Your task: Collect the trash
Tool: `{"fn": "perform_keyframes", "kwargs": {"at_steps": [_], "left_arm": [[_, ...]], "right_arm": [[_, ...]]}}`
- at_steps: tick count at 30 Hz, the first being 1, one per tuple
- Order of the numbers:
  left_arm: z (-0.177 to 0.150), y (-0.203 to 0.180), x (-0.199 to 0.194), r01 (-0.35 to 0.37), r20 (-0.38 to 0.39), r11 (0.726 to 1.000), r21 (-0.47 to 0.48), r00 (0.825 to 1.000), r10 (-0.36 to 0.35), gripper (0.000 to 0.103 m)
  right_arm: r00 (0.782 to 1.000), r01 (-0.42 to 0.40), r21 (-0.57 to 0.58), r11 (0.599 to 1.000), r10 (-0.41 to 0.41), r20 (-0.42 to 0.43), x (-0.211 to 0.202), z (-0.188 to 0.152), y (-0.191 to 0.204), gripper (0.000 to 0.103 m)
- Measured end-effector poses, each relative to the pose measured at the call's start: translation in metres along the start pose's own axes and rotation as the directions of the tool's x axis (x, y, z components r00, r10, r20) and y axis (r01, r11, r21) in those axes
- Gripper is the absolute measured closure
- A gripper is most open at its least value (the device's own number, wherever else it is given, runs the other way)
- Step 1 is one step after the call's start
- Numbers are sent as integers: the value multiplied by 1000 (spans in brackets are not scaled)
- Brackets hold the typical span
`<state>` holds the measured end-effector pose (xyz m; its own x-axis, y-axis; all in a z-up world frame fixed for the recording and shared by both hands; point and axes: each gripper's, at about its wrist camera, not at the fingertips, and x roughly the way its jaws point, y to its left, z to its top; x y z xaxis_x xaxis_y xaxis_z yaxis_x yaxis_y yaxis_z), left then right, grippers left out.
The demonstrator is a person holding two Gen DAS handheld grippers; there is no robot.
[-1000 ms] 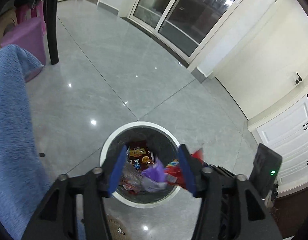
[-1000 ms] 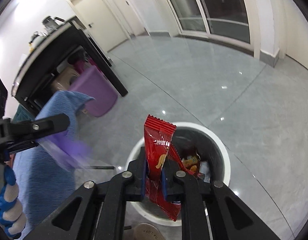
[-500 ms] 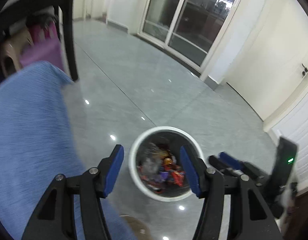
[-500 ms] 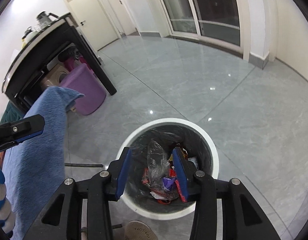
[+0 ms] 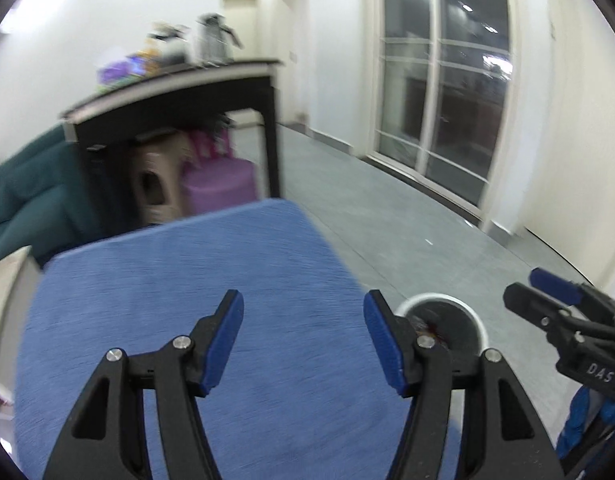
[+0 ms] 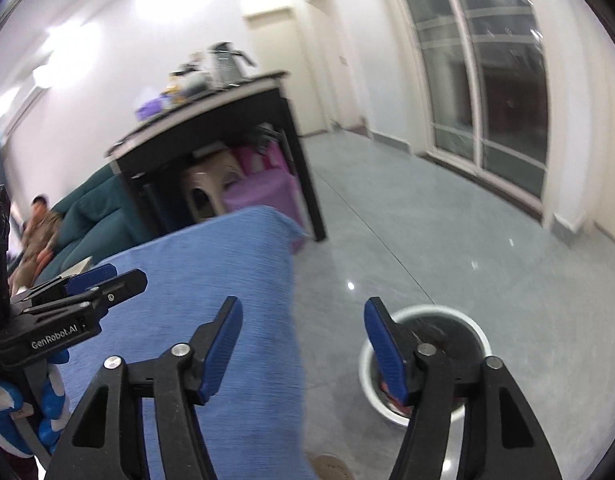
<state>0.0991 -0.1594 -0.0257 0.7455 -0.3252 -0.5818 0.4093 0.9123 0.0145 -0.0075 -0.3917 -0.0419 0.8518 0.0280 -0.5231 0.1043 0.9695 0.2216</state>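
Note:
A white-rimmed round trash bin (image 5: 463, 305) with a dark liner stands on the grey floor, low right in the left wrist view; wrappers show inside it. It also shows in the right wrist view (image 6: 473, 324), partly behind my right finger. My left gripper (image 5: 303, 338) is open and empty, raised over a blue cloth-covered surface (image 5: 187, 300). My right gripper (image 6: 303, 340) is open and empty, between that blue surface (image 6: 235, 280) and the bin. The right gripper shows in the left wrist view (image 5: 547, 292). The left gripper shows in the right wrist view (image 6: 103, 280).
A black table (image 6: 211, 120) with kettles and clutter on top stands behind the blue surface, with a purple tub (image 6: 263, 196) and a beige stool (image 6: 203, 192) under it. A teal sofa (image 5: 27, 192) is at left. Glass doors (image 5: 447, 100) line the far wall.
The right gripper let the red wrapper go into the bin and opened. Both grippers then lifted and tilted up from the bin, toward the blue surface and the room.

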Motion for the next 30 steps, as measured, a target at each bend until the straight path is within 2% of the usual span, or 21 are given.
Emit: {"fn": "perform_keyframes", "kwargs": {"at_steps": [3, 5, 7, 10, 13, 20, 27, 30], "left_arm": [[-9, 34, -37, -90, 58, 995, -32, 994, 92, 41], [-15, 52, -60, -150, 94, 987, -56, 983, 155, 28], [-21, 67, -82, -217, 139, 973, -77, 964, 226, 22], [-31, 83, -109, -278, 168, 955, -104, 941, 293, 14], [-42, 95, -125, -334, 186, 933, -132, 917, 354, 11], [-60, 102, -134, -378, 171, 909, -175, 897, 407, 10], [-73, 100, -138, -385, 178, 901, -199, 890, 420, 10], [-73, 99, -135, -380, 172, 903, -199, 894, 414, 10]], "right_arm": [[999, -22, -80, 997, 24, 31, -7, 4, 45, 27], [998, -30, -120, 992, 36, 47, -10, 6, 70, 21], [997, -27, -155, 988, 38, 68, -11, 6, 94, 14], [994, -7, -196, 980, 29, 109, -15, 4, 122, 7], [992, 10, -225, 974, 18, 123, -15, 1, 143, 4], [984, 96, -283, 954, -48, 171, -20, -14, 170, 2], [957, 193, -279, 941, -117, 266, -35, -27, 177, 0], [955, 199, -277, 940, -123, 270, -34, -28, 175, 0]]}}
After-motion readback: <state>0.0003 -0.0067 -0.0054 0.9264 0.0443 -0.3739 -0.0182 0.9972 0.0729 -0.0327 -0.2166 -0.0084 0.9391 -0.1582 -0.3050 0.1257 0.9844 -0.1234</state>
